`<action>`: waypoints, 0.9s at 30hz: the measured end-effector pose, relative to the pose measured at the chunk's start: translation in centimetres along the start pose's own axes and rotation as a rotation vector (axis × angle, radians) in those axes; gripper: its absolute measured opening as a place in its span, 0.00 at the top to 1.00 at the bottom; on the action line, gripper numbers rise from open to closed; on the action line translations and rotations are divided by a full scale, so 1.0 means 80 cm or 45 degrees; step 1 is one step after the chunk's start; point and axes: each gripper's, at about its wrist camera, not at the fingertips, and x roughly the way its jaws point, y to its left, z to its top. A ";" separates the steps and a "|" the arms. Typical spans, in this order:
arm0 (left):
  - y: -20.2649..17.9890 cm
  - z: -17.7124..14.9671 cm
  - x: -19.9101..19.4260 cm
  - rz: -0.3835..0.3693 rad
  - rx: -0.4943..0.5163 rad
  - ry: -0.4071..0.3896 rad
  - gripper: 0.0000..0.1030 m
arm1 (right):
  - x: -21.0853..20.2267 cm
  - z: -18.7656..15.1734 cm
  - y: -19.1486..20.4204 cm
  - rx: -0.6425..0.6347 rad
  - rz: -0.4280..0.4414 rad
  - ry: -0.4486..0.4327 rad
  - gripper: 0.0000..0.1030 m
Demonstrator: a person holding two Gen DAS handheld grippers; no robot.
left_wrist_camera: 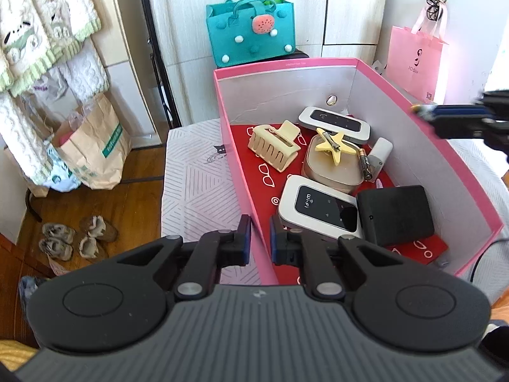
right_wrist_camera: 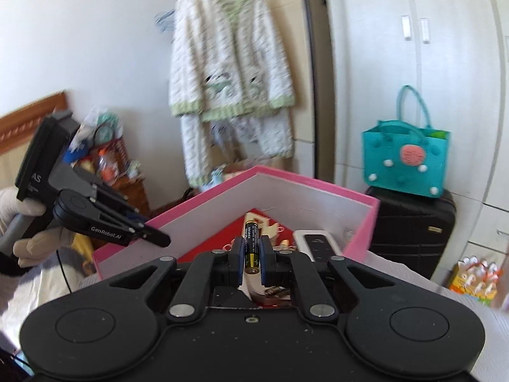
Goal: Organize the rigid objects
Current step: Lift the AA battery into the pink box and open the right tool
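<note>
We're in a bedroom at home: knitted pyjamas (right_wrist_camera: 232, 73) hang by a white wardrobe (right_wrist_camera: 413, 63), a wooden headboard (right_wrist_camera: 35, 117) shows at the wall, slippers (left_wrist_camera: 76, 238) sit on the wood floor (left_wrist_camera: 133, 197), and a suitcase (right_wrist_camera: 410, 226) carries a teal felt bag (right_wrist_camera: 407, 162).

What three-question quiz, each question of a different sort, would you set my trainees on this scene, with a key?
1. True or false: the right tool is shut on a battery.
2. The star clip lies on: A) the beige case; B) the black box; C) the red mat.
3. What colour is the box whose wall the left tool clamps?

Key: 1 true; 2 A; 3 pink.
</note>
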 end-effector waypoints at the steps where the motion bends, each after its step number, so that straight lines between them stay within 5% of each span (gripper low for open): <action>1: 0.000 -0.001 0.000 0.000 0.000 -0.006 0.90 | 0.011 0.006 0.003 -0.043 0.026 0.041 0.90; 9: 0.003 -0.007 -0.002 -0.014 -0.014 -0.050 0.90 | 0.097 0.021 0.009 -0.268 0.083 0.357 0.90; 17: 0.010 -0.010 -0.003 -0.046 -0.034 -0.072 0.89 | 0.131 0.019 0.014 -0.382 0.089 0.500 0.90; 22: 0.009 -0.011 -0.003 -0.042 -0.024 -0.074 0.89 | 0.138 0.018 0.016 -0.402 0.028 0.508 0.85; 27: 0.000 -0.012 -0.003 -0.002 0.022 -0.079 0.89 | 0.104 0.031 -0.011 -0.156 0.080 0.360 0.82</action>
